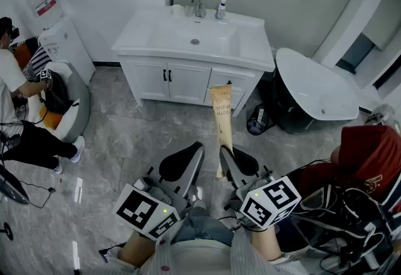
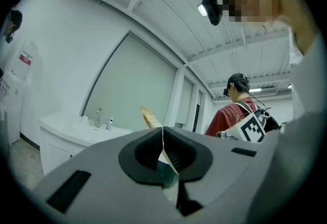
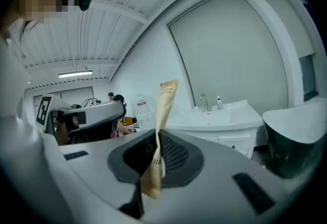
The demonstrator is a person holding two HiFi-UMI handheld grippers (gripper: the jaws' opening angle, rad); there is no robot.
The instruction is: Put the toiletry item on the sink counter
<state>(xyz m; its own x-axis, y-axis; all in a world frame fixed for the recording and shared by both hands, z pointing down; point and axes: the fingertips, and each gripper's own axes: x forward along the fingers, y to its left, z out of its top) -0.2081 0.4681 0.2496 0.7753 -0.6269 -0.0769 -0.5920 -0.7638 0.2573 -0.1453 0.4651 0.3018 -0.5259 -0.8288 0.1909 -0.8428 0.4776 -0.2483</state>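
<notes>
My right tool (image 3: 156,159) shows in its own view clenched on the lower end of the tan toothbrush packet (image 3: 163,110), which stands upright at frame centre. My left tool (image 2: 163,146) is clenched shut on nothing. The head view adds grey marbled floor (image 1: 125,136) and, well apart at top centre, the white vanity tabletop (image 1: 254,48) with its faucet (image 1: 198,2) and a small bottle (image 1: 221,9).

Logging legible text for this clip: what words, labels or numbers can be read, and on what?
"TOOTH BRUSH": on the tan packet in the right gripper.
Red label on the water dispenser: too blurred to read.
Print on the red shirt: unreadable.
</notes>
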